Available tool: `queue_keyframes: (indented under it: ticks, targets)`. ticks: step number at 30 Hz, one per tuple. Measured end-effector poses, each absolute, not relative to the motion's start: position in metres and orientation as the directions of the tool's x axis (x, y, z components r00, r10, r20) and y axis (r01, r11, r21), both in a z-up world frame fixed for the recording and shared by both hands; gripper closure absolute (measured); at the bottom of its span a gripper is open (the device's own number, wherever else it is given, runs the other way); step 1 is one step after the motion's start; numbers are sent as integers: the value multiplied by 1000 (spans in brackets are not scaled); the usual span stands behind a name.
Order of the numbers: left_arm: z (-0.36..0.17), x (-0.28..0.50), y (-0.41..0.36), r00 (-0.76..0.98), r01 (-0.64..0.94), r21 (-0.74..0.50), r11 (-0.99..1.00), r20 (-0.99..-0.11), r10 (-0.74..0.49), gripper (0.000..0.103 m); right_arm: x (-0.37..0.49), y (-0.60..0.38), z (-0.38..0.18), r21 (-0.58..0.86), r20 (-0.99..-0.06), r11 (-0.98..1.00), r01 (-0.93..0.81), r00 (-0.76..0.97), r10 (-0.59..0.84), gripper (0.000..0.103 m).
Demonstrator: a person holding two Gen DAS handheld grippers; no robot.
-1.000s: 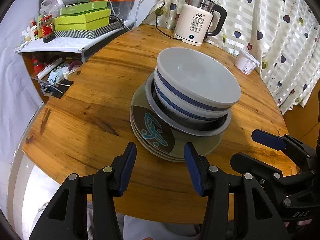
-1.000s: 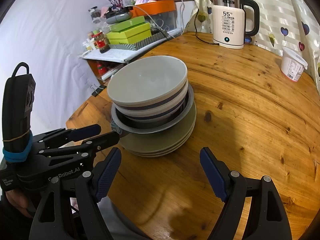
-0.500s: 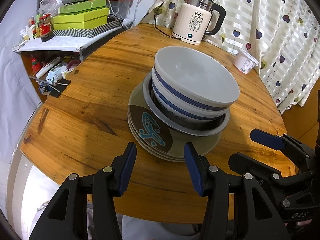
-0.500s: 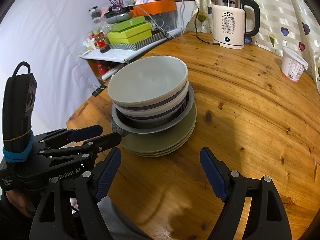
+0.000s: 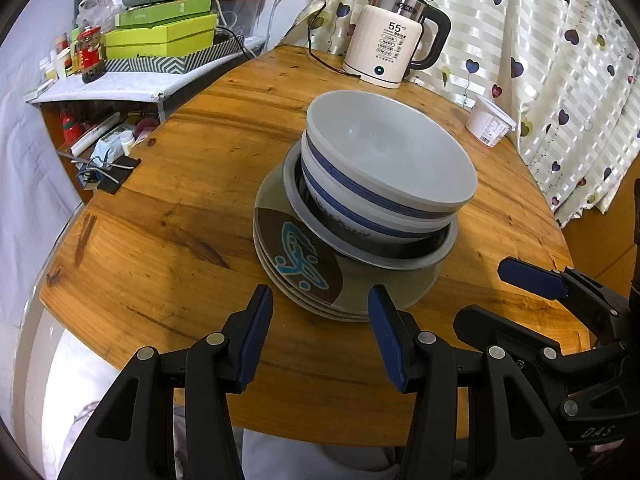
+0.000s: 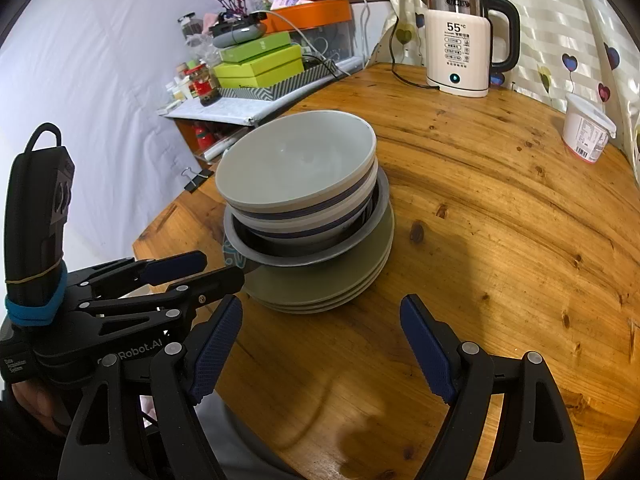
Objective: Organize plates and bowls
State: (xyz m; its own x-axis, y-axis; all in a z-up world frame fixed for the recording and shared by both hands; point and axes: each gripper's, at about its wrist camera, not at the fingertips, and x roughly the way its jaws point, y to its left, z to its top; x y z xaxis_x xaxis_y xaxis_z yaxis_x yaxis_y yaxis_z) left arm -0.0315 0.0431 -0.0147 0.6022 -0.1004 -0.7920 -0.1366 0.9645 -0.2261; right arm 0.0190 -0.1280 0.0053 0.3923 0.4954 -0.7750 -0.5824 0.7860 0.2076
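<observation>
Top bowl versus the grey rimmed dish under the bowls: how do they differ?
The top bowl is pale with a blue band outside; the grey rimmed dish is plain grey with a dark inside. The top bowl sits highest, nested in a second banded bowl; the grey rimmed dish holds both and rests on the plates. Both are round and upright.

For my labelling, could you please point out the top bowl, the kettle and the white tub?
Top bowl (image 5: 384,148), left wrist view, inner wall.
Kettle (image 6: 458,52), right wrist view, front panel.
White tub (image 6: 586,134), right wrist view, labelled side.
</observation>
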Motion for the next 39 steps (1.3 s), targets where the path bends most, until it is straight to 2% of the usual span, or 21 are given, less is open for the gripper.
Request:
queue_keyframes:
  ticks: [39]
  targets:
    - [-21, -36, 42, 601, -143, -223, 964, -794, -95, 52, 18, -127, 5, 209, -776, 786, -581, 391, 495, 20]
